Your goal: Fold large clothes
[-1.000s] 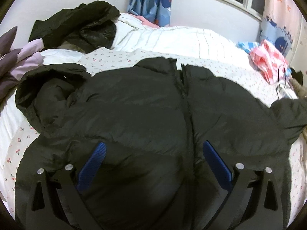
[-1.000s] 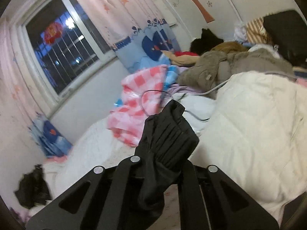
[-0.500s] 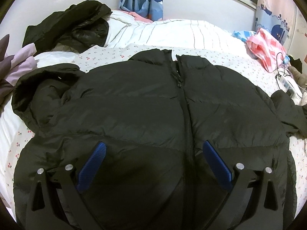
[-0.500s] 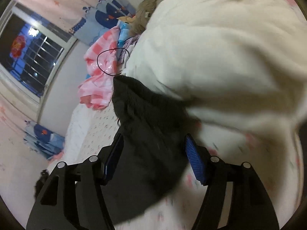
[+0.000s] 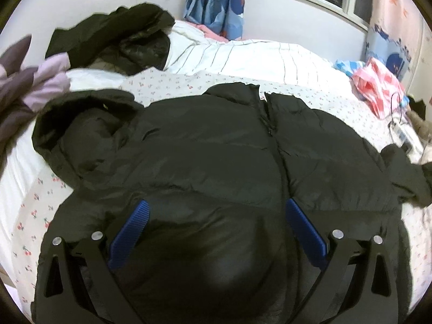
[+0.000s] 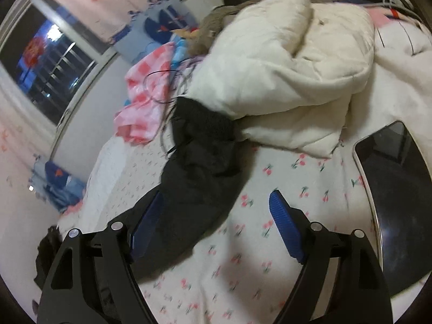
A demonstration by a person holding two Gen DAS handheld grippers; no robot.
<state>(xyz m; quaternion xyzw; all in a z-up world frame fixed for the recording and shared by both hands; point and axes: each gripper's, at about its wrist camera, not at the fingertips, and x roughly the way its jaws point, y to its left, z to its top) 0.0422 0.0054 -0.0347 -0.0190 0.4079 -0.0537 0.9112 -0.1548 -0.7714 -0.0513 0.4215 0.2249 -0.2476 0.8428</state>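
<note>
Jacket [image 5: 216, 162], black and puffy, lies spread front-up on the floral bedsheet [image 6: 270, 216], ready for folding. Left gripper [image 5: 216, 210] hovers spread over its hem. Right gripper [image 6: 213, 202], jaws just opened, has its sleeve [image 6: 199, 162] lying loose by the left pad. A cream quilt [image 6: 283, 75] crowds the cuff; a tablet [image 6: 399, 189] lies near.

We see the jacket [image 5: 216, 148] spread across the middle of the bed [image 5: 243, 56], its hood [image 5: 81, 135] at centre left. Another coat [image 5: 116, 35] lies behind it, upper left. In the right wrist view its sleeve [image 6: 199, 167] runs up the centre, touching the quilt [image 6: 291, 81] at upper right, with a tablet [image 6: 399, 202] at right.
</note>
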